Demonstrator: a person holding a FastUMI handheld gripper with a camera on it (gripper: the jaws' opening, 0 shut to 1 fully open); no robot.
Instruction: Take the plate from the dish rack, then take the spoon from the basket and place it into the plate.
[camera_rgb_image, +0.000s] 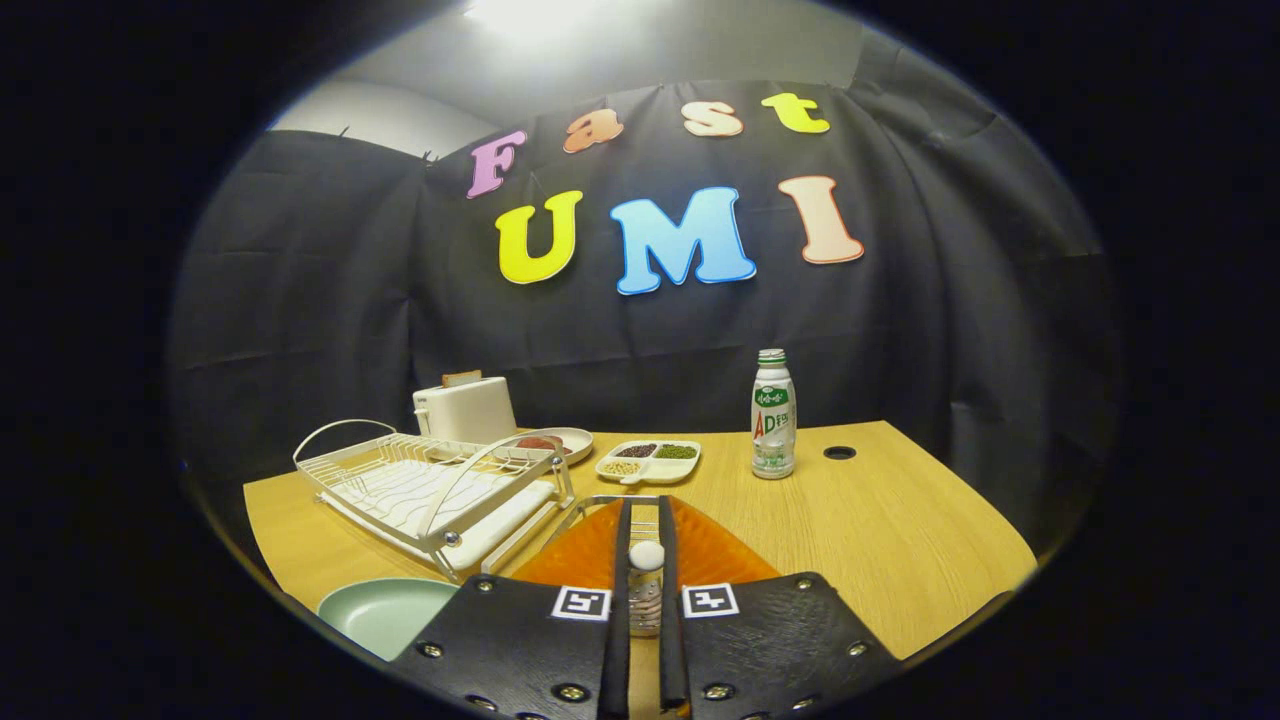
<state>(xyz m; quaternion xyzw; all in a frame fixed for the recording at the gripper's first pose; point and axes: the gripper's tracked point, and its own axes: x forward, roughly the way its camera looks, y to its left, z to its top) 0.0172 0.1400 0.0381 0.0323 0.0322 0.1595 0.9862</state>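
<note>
The spoon (646, 585) sits right between the two fingers of the gripper (645, 600), and both fingers press on its thin handle. The spoon stands almost straight up, its round white end on top and its long handle pointing down into the gap. Just under and behind it is the orange basket (720, 550) with its wire rim, so the spoon looks lifted out of the basket or nearly so. The plate (385, 610) is pale green and lies flat on the table (900, 520), low and to the left of the fingers, very near them. So the next move is likely a short trip to the left and down, and the spoon would need to tip over to lie flat in the plate. Beyond the plate stands the white dish rack (430, 490). Farther back are a toaster (465, 408), a small dish (560, 442), a tray of beans (650, 460) and a bottle (773, 415).
</note>
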